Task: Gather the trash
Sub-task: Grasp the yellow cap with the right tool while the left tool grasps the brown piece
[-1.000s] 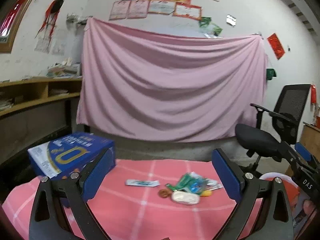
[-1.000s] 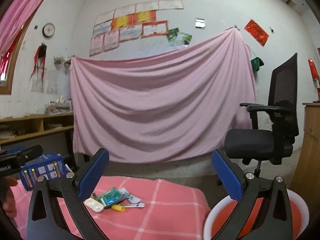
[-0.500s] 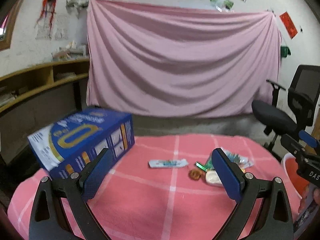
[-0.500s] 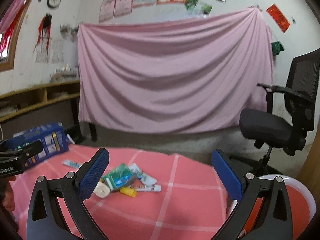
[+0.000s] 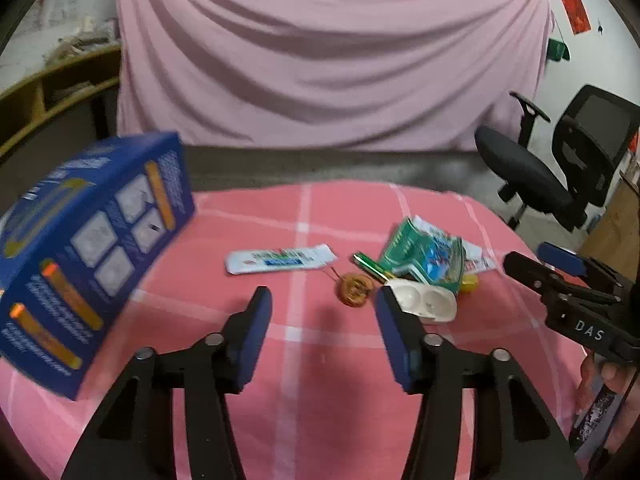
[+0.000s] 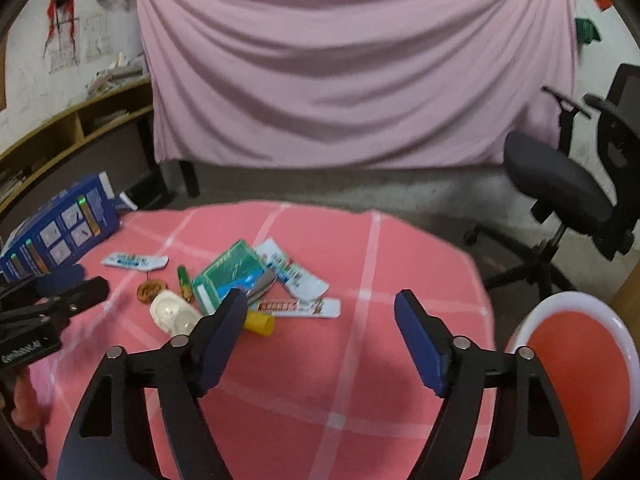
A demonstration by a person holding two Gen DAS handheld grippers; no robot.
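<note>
Trash lies in a small heap on the pink checked tablecloth: a green packet, a white blister tray, a brown round piece, a yellow cap and a long white wrapper. My left gripper hovers above bare cloth just short of the heap; its jaws are closing with nothing between them. My right gripper hangs over the cloth right of the heap, jaws also closing on nothing. A green packet and a printed wrapper lie before its left finger.
A big blue box stands tilted at the table's left edge. A white bin with an orange liner sits on the floor at the right. A black office chair stands beyond it. A pink sheet hangs on the far wall.
Both grippers have tipped downward and come lower and closer to the table, so the trash heap looks nearer. Both pairs of jaws have narrowed from wide apart. Nothing has been picked up.
</note>
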